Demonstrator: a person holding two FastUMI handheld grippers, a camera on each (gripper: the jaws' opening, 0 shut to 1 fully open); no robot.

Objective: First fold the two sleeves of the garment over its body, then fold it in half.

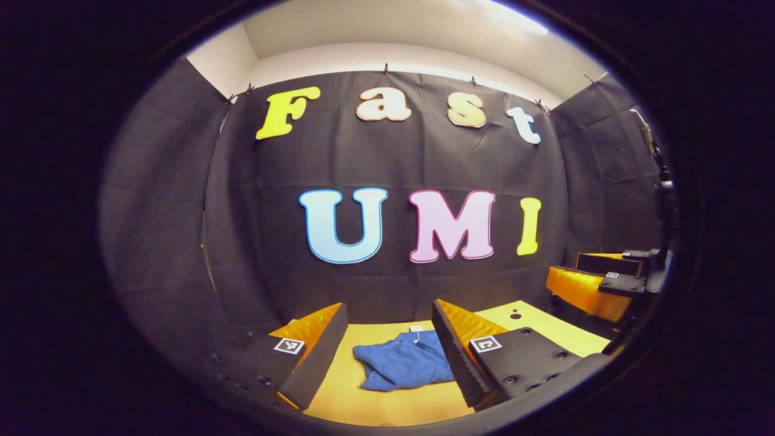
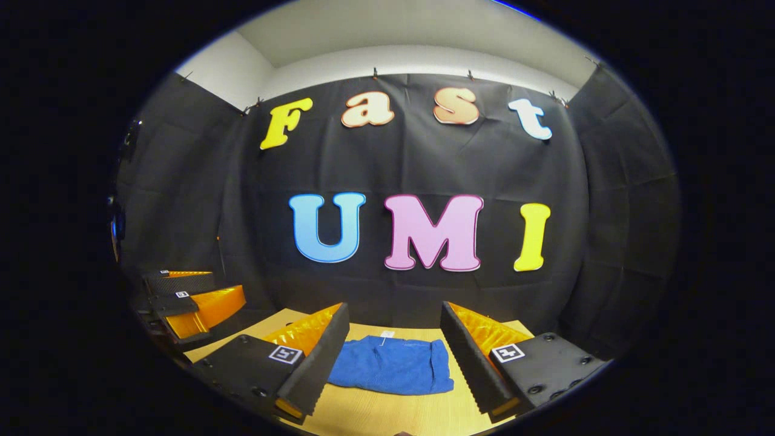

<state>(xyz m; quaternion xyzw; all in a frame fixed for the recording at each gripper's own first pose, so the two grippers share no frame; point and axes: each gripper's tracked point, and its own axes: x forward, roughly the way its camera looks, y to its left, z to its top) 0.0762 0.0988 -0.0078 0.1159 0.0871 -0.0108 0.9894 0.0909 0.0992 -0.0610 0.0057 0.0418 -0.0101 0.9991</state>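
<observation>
**Blue garment lay bunched on the yellow table, both grippers held clear of it**

The pale yellow wooden table [image 2: 387,412] stood against a wall of black cloth [image 2: 605,200], pinned up with small clips under a white ceiling. On the table lay the crumpled blue fabric garment [image 2: 393,365], near the far edge, with a small white tag [image 2: 386,334] at its far side; nothing on the tag could be read.

The left gripper [image 1: 390,357] was held above the table with its fingers spread wide apart, gripping nothing, the garment lying between them farther off. The right gripper [image 2: 396,357] was held the same way, fingers open and empty. Each finger carried a small square black-and-white marker [image 2: 286,354].

The left gripper view also took in the right gripper at its right edge and a small dark hole [image 1: 515,315] in the tabletop; the right gripper view caught the left gripper at its left edge.
</observation>
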